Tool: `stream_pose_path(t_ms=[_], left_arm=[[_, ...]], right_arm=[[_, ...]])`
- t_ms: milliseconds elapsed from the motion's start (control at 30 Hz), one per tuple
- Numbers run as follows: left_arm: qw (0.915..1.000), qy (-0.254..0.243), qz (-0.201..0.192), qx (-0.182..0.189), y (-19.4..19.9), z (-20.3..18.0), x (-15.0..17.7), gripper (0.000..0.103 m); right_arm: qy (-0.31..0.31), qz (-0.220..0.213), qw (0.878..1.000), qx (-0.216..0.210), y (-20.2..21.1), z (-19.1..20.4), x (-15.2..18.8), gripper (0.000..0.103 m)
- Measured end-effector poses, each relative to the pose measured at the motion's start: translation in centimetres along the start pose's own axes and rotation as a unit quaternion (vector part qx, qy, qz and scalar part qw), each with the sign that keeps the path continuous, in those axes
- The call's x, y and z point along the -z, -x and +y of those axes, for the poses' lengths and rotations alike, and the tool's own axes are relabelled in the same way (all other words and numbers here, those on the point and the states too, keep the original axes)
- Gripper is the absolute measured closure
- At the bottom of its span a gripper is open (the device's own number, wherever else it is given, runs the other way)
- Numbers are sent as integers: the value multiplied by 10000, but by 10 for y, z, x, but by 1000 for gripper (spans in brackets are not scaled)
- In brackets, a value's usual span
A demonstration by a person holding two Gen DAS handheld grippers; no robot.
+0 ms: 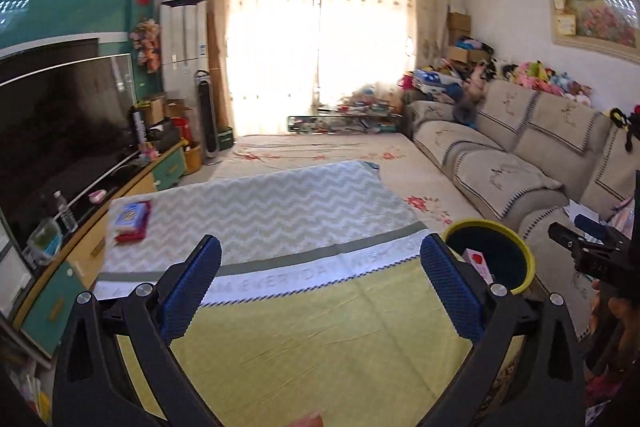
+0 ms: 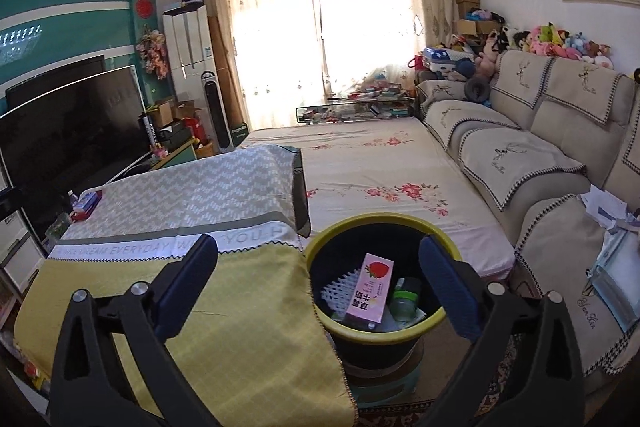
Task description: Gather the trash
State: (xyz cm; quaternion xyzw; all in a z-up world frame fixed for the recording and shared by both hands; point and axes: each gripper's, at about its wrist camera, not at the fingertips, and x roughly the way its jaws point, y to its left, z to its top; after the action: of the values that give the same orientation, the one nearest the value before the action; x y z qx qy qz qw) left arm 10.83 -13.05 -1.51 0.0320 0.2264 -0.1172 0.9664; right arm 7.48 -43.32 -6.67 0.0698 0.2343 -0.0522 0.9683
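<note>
Right tool [image 2: 318, 267] gapes above round yellow-rimmed bin [image 2: 400, 331]

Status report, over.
Left gripper and right gripper open, empty. Trash bin holds pink strawberry milk carton, bottle, white foam net. Nothing in the way.

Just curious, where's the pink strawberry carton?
In the right view, the pink carton lies inside the yellow-rimmed bin, beside the table.
</note>
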Motion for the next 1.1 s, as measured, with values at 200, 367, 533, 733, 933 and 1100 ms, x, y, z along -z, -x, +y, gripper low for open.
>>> stream_pose_path(t_ms=[200, 367, 533, 733, 933, 1100], left_arm=[[9972, 397, -53, -630, 50, 56, 31, 5], [9946, 693, -245, -737, 83, 74, 46, 5], [9942, 760, -369, -672, 109, 70, 58, 5], [9947, 704, -384, -640, 121, 58, 66, 5], [9933, 813, -411, -716, 119, 66, 60, 5], [9931, 858, -304, -735, 107, 70, 60, 5]], right_arm=[[307, -169, 9994, -81, 29, 17, -3, 7], [332, -219, 9991, -164, 46, 22, -1, 7], [376, -222, 9988, -204, 61, 27, 3, 7], [333, -148, 9989, -292, 60, 26, 5, 7], [304, -187, 9989, -307, 57, 26, 2, 7], [355, -131, 9987, -336, 53, 30, 5, 7]])
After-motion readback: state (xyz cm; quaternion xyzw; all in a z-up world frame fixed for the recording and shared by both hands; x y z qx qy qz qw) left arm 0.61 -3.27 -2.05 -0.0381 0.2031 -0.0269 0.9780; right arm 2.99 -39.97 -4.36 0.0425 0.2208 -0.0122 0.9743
